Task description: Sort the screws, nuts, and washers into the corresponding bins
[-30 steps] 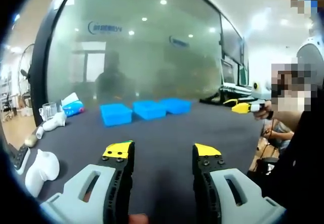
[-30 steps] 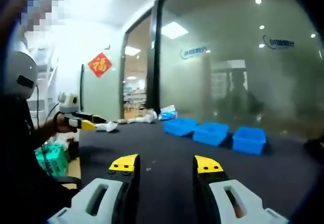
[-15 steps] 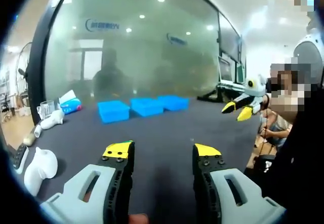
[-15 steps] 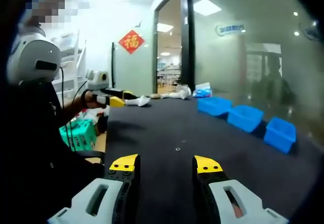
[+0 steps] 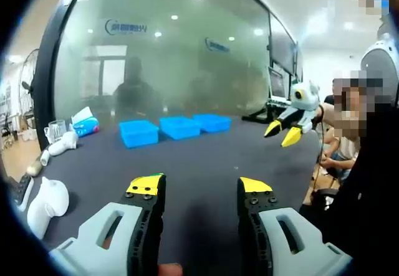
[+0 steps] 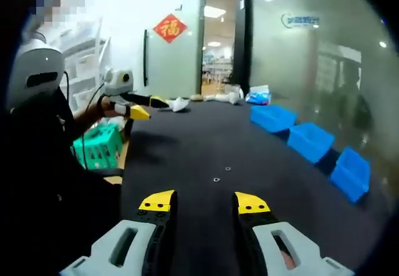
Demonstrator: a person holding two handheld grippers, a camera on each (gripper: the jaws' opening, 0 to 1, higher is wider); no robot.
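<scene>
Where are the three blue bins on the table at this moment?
In the left gripper view the three blue bins stand in a row at the table's far edge, near the glass wall.

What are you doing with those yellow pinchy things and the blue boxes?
A person holds a pincher tool in each hand over a dark table. The left gripper and the right gripper are both open and hold nothing. Three blue bins sit in a row at the table's far side. Two small metal parts lie on the table ahead of the right gripper, waiting to be sorted. Nothing has been picked up yet.
</scene>
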